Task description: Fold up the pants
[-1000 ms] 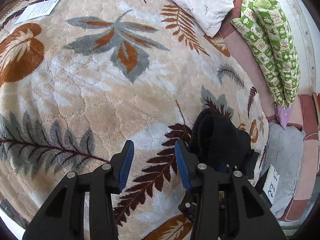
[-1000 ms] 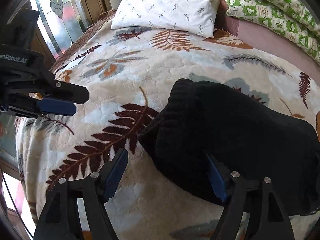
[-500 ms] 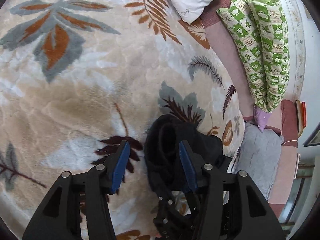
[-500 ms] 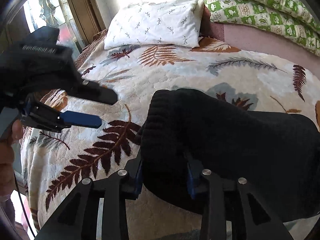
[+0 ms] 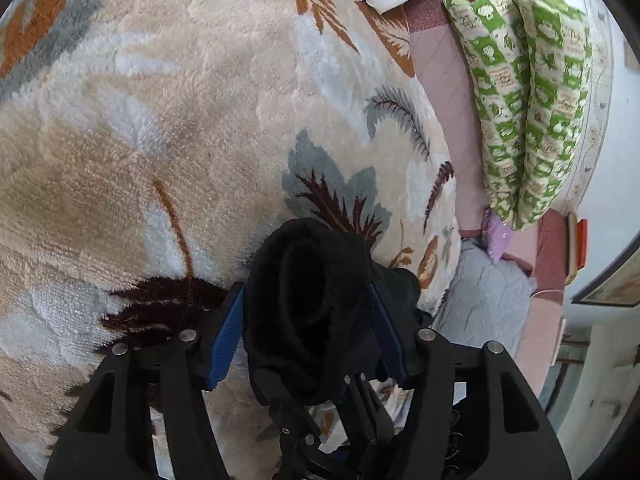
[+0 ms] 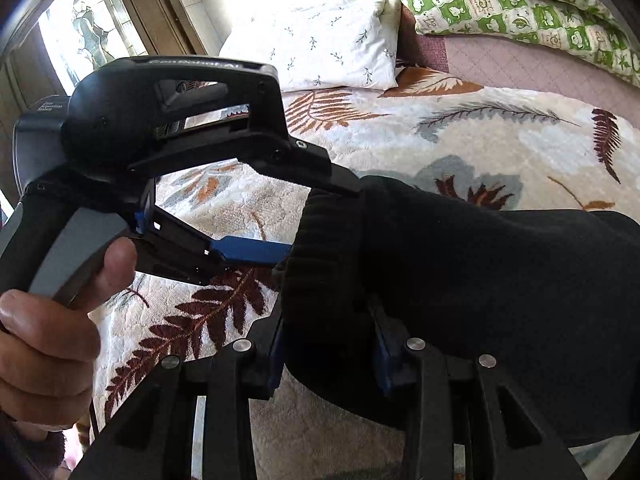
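The black pants (image 6: 480,280) lie bunched in a thick fold on the leaf-patterned blanket (image 6: 460,128). My right gripper (image 6: 326,352) is shut on the near end of the fold, blue pads pressed into the fabric. My left gripper (image 5: 306,320) has its jaws apart on either side of the same end of the pants (image 5: 308,304), with the pads touching the cloth. In the right wrist view the left gripper (image 6: 316,220) comes in from the left, held by a bare hand (image 6: 48,320), its fingers above and below the pants' ribbed edge.
A white sprigged pillow (image 6: 320,48) and a green checked quilt (image 5: 528,92) lie at the head of the bed. A grey cloth (image 5: 484,300) lies by the bed's right edge. A wooden window frame (image 6: 132,12) stands at left.
My left gripper moved right and forward over the blanket until its jaws straddled the pants' end. My right gripper closed on the pants and lifted the fold slightly.
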`<state>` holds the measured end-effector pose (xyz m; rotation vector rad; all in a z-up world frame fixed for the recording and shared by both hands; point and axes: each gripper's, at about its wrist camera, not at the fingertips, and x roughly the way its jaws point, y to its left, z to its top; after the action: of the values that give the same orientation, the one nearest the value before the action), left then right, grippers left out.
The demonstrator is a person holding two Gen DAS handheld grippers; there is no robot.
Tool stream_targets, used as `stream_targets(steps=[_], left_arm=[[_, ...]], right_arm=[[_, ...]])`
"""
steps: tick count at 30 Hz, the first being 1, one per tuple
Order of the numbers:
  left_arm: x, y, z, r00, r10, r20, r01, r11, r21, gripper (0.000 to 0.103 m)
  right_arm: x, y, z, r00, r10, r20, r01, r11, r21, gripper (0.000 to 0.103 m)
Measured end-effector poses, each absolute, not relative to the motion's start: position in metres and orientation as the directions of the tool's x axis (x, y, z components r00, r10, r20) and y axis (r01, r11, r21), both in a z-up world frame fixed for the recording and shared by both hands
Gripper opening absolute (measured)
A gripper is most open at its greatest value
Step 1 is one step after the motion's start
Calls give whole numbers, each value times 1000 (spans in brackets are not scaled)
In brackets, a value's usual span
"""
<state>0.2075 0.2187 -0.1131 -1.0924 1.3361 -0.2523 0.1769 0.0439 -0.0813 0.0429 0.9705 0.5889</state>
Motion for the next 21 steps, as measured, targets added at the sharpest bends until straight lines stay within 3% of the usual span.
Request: stream_targets(steps=[1, 6, 11, 21], left_arm=[[206, 220, -114, 301, -716, -629, -418, 494, -763, 44], [203, 218, -114, 321, -739, -592, -402, 460, -792, 25], [191, 216, -98, 365, -765, -531, -382, 397, -835, 22], [185, 164, -33, 380, -766, -518, -287, 435, -854, 22]], right_arm=[[177, 43, -81, 421, 491, -763, -452, 842, 293, 36], [177, 39, -79, 416, 507, -755, -446, 837, 316, 36], [173, 31, -75, 415, 536, -735, -434, 827, 358, 36], [152, -11, -30, 458, 613, -644, -413, 788, 456, 36]])
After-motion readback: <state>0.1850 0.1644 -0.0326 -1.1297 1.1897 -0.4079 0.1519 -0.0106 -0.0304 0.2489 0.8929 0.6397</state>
